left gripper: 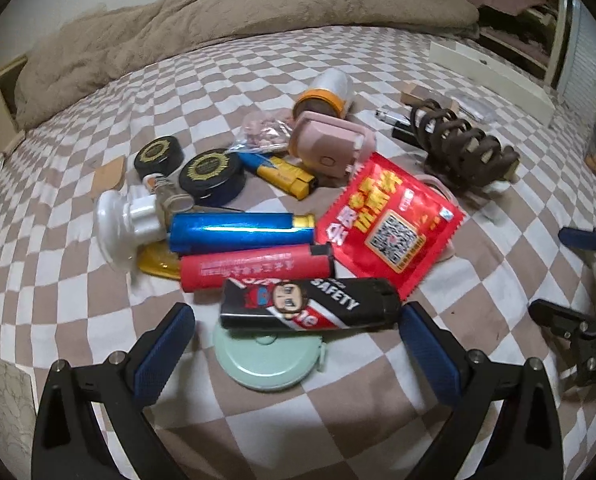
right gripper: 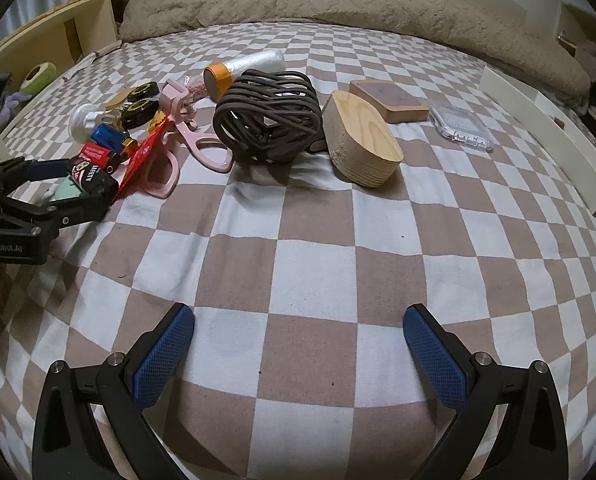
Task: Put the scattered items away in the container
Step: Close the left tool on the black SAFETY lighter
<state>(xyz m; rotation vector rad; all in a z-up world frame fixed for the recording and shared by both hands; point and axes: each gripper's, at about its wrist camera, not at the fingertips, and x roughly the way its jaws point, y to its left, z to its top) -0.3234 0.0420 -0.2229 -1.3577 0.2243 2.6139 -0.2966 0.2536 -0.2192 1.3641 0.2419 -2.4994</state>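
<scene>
Small items lie heaped on the checkered bedsheet. My left gripper (left gripper: 298, 312) is open, and its blue pads stand either side of a black "SAFETY" lighter (left gripper: 310, 308) that lies across a mint round tape measure (left gripper: 266, 364). I cannot see either pad pressing on the lighter. Behind it lie a red lighter (left gripper: 254, 266), a blue lighter (left gripper: 238, 232) and a red sachet (left gripper: 390, 224). My right gripper (right gripper: 298, 314) is open over bare sheet with nothing between its fingers. An oval wooden box (right gripper: 362, 144) stands beside its lid (right gripper: 390, 100) and a brown woven rope basket (right gripper: 270, 116).
Pink scissors (right gripper: 202, 148), two black round tins (left gripper: 212, 174), a white suction hook (left gripper: 126, 220), a yellow lighter (left gripper: 286, 178) and an orange-capped roll (left gripper: 326, 94) lie in the heap. There is a clear plastic case (right gripper: 462, 128), a white board (right gripper: 550, 136) at the right and a beige blanket (right gripper: 338, 4) behind.
</scene>
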